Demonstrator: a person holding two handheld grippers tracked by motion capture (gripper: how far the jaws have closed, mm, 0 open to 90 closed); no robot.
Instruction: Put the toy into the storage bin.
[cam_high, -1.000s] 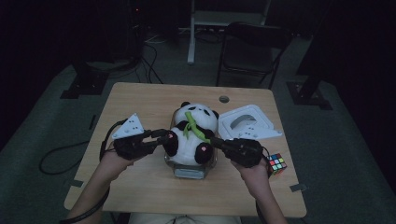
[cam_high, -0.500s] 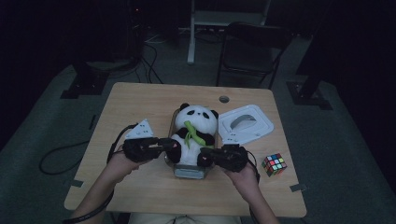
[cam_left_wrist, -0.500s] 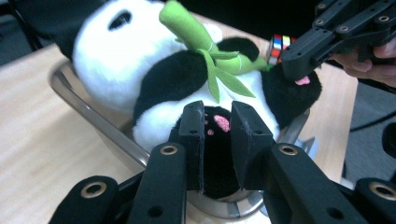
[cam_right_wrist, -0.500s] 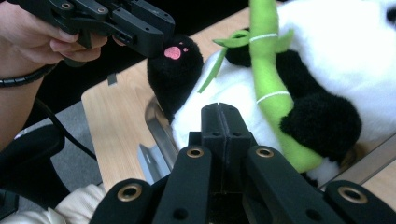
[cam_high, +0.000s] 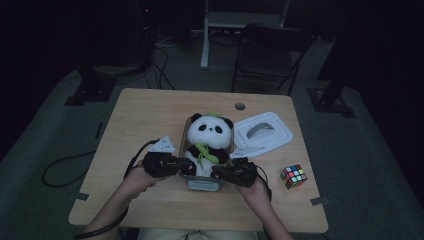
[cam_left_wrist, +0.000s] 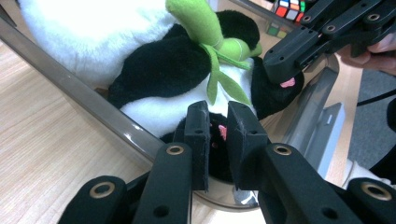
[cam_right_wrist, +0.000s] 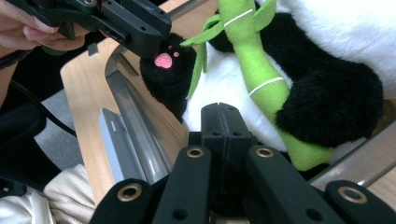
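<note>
I saw the toy panda (cam_high: 209, 142) sitting in a clear box (cam_high: 202, 182) near the middle of the table (cam_high: 150, 110). Its long axis ran away from me, with the head at the far end and the feet toward my edge. A green bamboo stalk (cam_right_wrist: 259, 74) lay slanted across its white belly.

On the left, my left hand-held gripper (cam_high: 186, 166) lay low over the box's near left corner, pointing right at the panda's foot. In the left gripper view its jaws had just been closing; only a narrow gap remained, and a black foot with a pink pad (cam_left_wrist: 222, 132) sat in it. I could not tell whether the pads pressed on it.

On the right, my right hand-held gripper (cam_high: 216, 175) pointed left at the other foot. Its jaws were pressed together, with nothing visible between them.

A white tray (cam_high: 264, 133) and a puzzle cube (cam_high: 293, 176) lay farther right.
</note>
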